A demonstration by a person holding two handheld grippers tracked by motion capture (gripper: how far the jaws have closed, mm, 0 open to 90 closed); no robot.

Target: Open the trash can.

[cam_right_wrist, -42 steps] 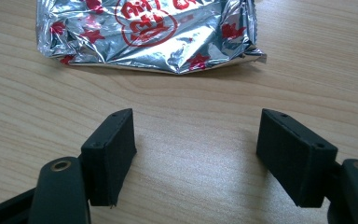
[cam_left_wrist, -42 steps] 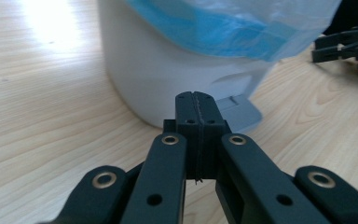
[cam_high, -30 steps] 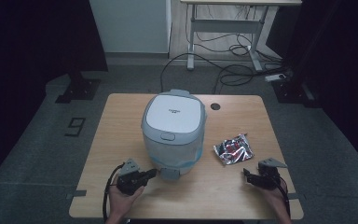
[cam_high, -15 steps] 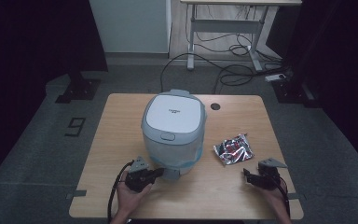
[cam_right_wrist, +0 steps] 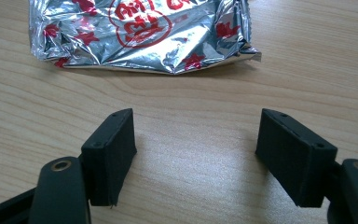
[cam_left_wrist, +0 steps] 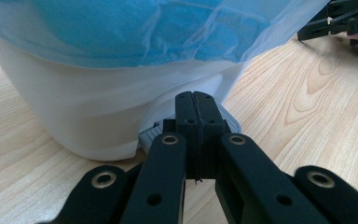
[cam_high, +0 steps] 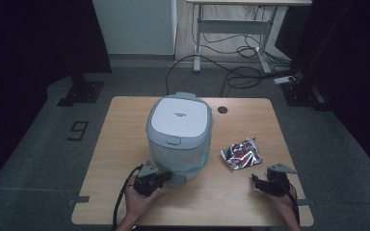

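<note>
Cooker [cam_high: 179, 129]: white, blue film, right ahead of my left gripper [cam_left_wrist: 196, 100], jaws pressed together.
Packet [cam_right_wrist: 142, 32]: crinkled silver foil, red print, beyond my right gripper [cam_right_wrist: 196, 140], jaws wide.

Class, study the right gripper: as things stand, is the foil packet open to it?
Probably yes. The right gripper has its jaws wide apart, pointing at the foil packet, which lies flat just ahead with bare table between them.

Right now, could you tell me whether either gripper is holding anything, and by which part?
Nothing is held: the left gripper is shut empty beside the bin's pedal; the right gripper is open.
</note>
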